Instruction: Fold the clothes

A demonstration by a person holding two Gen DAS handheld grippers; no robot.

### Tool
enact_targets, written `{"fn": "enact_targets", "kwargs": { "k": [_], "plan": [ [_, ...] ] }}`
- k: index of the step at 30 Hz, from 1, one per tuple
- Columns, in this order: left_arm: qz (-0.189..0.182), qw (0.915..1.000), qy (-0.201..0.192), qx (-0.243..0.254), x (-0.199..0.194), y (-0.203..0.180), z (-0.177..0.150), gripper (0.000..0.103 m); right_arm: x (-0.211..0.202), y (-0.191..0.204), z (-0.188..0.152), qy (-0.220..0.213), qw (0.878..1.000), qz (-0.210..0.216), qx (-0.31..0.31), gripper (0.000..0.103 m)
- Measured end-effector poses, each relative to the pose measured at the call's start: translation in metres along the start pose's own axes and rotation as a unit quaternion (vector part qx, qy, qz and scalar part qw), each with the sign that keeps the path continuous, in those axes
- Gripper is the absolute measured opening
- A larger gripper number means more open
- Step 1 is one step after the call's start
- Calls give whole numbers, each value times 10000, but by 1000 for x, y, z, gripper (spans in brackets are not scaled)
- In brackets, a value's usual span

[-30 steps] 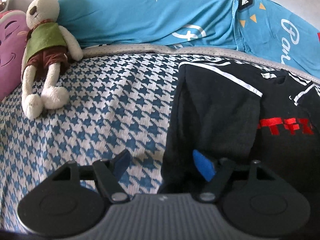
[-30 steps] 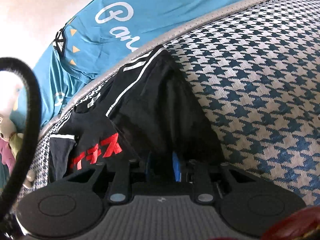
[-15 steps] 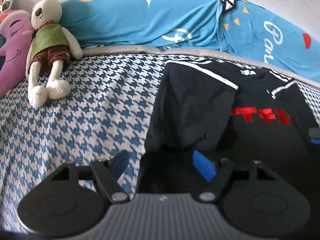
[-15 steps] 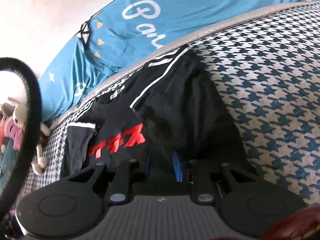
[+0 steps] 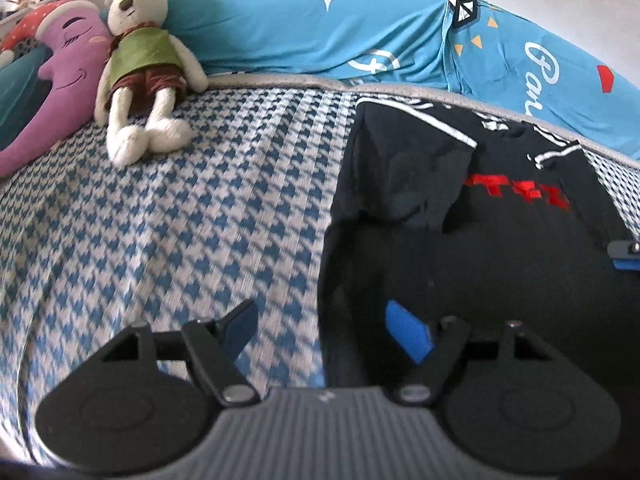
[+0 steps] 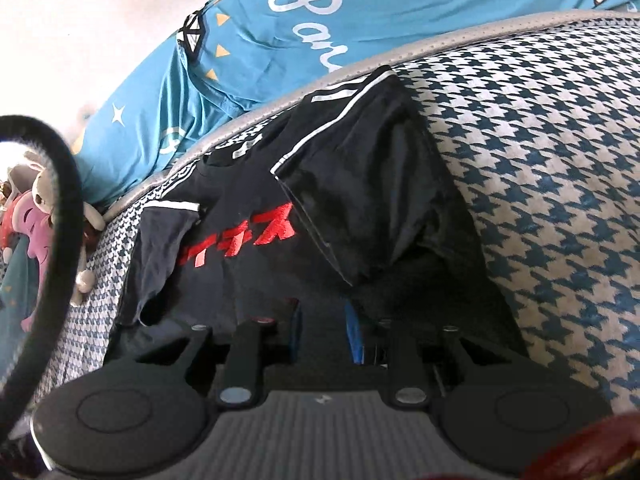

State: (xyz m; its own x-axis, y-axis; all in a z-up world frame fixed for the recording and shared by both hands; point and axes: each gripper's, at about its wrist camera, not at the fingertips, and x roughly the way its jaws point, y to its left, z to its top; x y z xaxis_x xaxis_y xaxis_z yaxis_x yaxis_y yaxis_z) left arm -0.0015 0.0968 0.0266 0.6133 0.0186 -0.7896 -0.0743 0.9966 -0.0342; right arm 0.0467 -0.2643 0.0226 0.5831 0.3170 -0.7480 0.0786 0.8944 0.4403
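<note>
Here, black T-shirt [image 5: 500,240] under spread left hand-held gripper [image 5: 324,326], hem clamped in right hand-held gripper [image 6: 325,332].

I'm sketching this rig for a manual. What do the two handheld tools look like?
Both match. The left tool and right tool have black linkage arms with silver pivot screws, blue finger pads, round black housings and a ribbed grey base. A thick black cable loops beside the right one.

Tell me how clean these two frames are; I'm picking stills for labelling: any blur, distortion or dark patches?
Left wrist view: fisheye bends the bed edge, the houndstooth bedspread smears near the tongs, the plush rabbit is fairly sharp. Right wrist view: the black T-shirt loses detail in shadow by the tongs, and a blurred black cable crosses the left.
</note>
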Motion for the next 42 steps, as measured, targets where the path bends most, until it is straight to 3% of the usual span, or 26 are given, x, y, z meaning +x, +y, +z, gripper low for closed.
{"fn": "enact_targets", "kwargs": {
  "k": [6,12,24,33,38,42],
  "plan": [
    [174,9997,131,76,-2,3,-22,74,-10,-4,-6,-43,10000,-33,29,25],
    [400,9991,139,-22,-6,14,-37,83,-30,-18,-11,-166,9995,-88,270,25],
    [568,9980,156,-232,-17,17,-53,83,-71,-45,-35,-286,9976,-122,621,25],
    [132,9995,-32,-299,-27,9,-55,81,-87,-49,-58,-264,9974,-145,658,25],
    [87,9999,-4,-141,-28,-1,-61,81,-83,-55,-58,-245,9960,-402,766,25],
    [149,9998,67,-67,-27,-6,-65,81,-81,-58,-59,-272,9915,-1037,739,23]
  ]
}}
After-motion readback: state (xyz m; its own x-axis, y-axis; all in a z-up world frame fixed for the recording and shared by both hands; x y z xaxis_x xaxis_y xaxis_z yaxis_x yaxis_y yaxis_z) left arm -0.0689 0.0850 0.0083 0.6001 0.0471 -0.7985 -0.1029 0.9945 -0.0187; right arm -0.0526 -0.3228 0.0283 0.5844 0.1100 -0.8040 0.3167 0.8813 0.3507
